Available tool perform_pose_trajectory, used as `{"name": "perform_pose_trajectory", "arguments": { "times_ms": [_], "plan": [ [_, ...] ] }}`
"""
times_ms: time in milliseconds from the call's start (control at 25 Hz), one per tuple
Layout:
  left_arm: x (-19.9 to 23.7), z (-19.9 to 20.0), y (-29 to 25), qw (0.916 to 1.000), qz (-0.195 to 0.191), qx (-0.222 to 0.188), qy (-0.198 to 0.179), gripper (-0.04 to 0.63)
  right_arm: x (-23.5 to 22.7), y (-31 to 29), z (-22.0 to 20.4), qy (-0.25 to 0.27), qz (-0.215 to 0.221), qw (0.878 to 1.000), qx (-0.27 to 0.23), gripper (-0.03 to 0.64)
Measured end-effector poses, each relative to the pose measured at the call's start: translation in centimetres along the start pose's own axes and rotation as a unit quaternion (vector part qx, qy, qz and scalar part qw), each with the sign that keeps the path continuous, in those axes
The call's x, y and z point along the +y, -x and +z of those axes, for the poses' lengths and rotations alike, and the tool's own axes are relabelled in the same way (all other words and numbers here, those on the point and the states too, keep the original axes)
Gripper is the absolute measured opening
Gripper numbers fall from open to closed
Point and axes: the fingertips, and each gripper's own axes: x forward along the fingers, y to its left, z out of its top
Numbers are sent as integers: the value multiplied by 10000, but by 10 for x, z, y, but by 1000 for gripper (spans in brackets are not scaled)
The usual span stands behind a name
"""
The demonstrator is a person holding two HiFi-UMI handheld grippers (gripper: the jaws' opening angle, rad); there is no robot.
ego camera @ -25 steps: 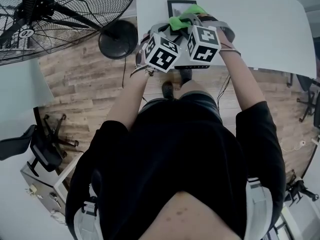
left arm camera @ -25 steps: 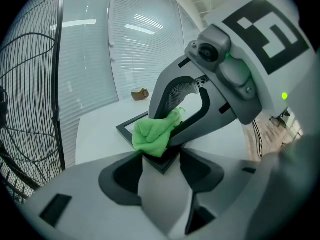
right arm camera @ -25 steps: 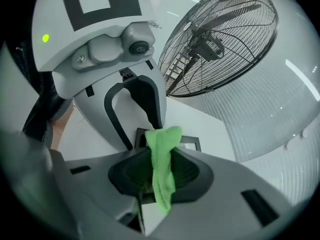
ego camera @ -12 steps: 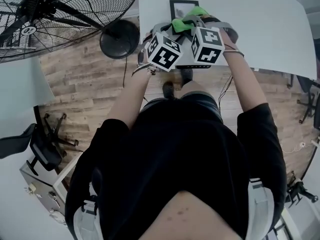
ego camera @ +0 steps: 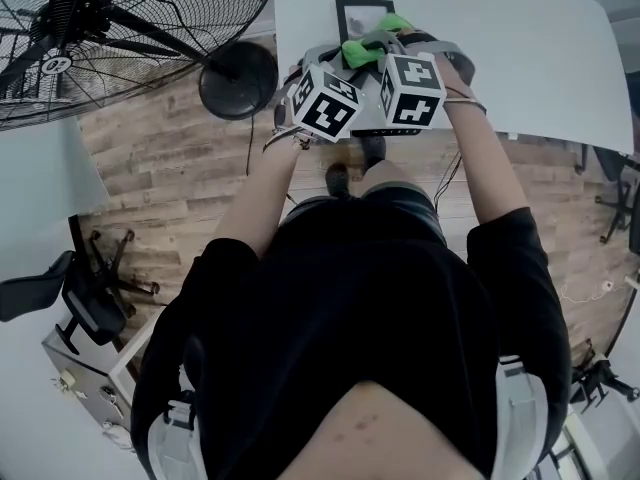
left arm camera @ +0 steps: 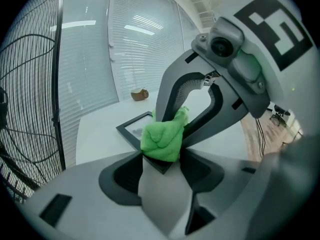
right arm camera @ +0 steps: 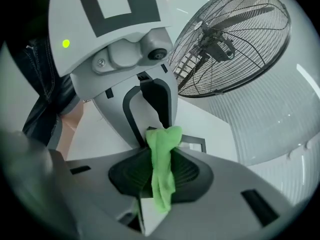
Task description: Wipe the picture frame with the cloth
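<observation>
A black picture frame (ego camera: 362,13) lies on the white table (ego camera: 520,48), near its left edge. In the left gripper view its near corner (left arm camera: 131,134) sits wedged between the wide jaws of my left gripper (left arm camera: 161,158), both tips against its black edges. My right gripper (right arm camera: 162,154) is shut on a bunched green cloth (right arm camera: 161,169). It holds the cloth (left arm camera: 162,139) down on that same corner, right in front of the left jaws. In the head view the cloth (ego camera: 365,46) shows just beyond the two marker cubes.
A large black floor fan (ego camera: 120,38) stands left of the table, its round base (ego camera: 237,78) close to the table's corner. A small brown object (left arm camera: 139,94) sits far back on the table. An office chair (ego camera: 70,288) is on the wooden floor at left.
</observation>
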Motion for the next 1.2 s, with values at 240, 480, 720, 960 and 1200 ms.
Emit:
{"name": "perform_pose_trajectory", "arguments": {
  "times_ms": [240, 480, 720, 960, 1200],
  "plan": [
    [-1, 0, 0, 10000, -2, 3, 0, 247, 1, 1, 0, 36, 73, 9999, -139, 97],
    [1, -2, -1, 10000, -9, 23, 25, 247, 3, 0, -6, -131, 87, 9999, 59, 98],
    [1, -1, -1, 10000, 4, 4, 2, 247, 3, 4, -12, -321, -91, 9994, 85, 100],
    [-1, 1, 0, 10000, -6, -1, -7, 247, 4, 9, -18, -539, -198, 9983, 100, 101],
    [-3, 2, 0, 10000, 2, -12, -27, 245, 4, 16, -27, -938, -354, 9949, 145, 103]
  ]
}}
